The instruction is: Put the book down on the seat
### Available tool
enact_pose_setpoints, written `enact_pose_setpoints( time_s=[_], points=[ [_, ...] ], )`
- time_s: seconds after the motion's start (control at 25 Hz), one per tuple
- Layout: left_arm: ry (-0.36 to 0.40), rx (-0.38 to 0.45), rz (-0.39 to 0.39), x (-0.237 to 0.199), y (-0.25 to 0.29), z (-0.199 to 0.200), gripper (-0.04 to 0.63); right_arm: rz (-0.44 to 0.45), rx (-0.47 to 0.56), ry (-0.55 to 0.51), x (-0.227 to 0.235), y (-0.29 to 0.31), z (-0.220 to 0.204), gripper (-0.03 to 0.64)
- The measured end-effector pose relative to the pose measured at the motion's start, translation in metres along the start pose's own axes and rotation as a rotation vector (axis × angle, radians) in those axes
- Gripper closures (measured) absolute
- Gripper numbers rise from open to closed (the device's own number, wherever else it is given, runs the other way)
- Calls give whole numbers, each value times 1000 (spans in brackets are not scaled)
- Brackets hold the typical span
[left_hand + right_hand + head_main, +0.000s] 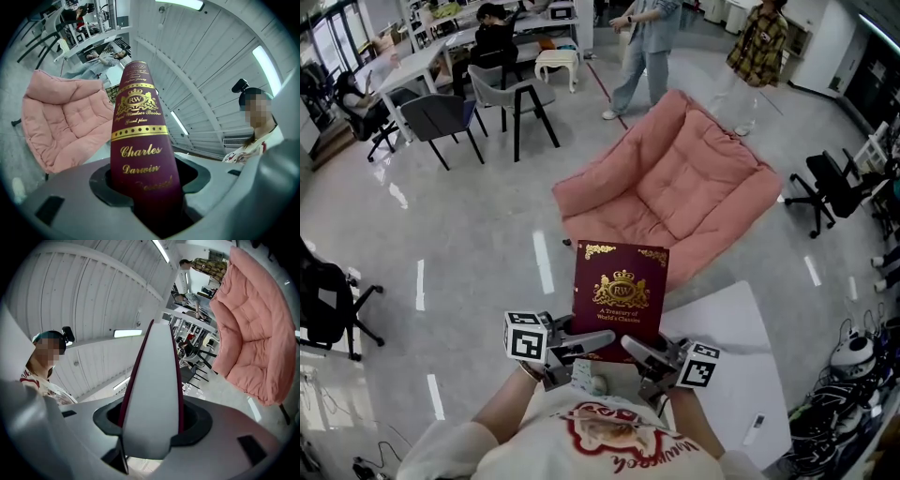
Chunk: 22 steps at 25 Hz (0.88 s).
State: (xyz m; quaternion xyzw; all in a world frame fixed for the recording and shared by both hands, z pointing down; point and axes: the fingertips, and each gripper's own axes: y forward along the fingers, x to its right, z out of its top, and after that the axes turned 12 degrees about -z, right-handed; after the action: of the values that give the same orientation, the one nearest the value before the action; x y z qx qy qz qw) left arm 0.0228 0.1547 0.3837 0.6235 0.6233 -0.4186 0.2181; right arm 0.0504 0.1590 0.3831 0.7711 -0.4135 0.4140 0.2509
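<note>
Here, the book (pixel 620 289) sits clamped between the jaws of left gripper (pixel 581 345) and right gripper (pixel 649 354).

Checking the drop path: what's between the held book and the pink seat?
Nothing stands there; the head view shows only bare floor between the book and the seat.

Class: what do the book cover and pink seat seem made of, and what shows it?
The book: probably stiff board, smooth maroon covering, gold foil-like print, slight sheen. The seat: soft padded fabric, matte; tufted, creased cushions.
</note>
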Motion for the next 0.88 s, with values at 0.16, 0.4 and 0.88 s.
enact_pose_setpoints(
  time_s=[0.16, 0.4, 0.88],
  points=[
    [-9, -2, -14, -19, 0, 23, 353, -9, 12, -4, 14, 19, 17, 391],
    [-9, -44, -38, -69, 6, 71, 353, -36, 47, -5, 51, 54, 61, 391],
    [-19, -130, -97, -170, 18, 233, 353, -77, 143, -18, 118, 168, 197, 391]
  ],
)
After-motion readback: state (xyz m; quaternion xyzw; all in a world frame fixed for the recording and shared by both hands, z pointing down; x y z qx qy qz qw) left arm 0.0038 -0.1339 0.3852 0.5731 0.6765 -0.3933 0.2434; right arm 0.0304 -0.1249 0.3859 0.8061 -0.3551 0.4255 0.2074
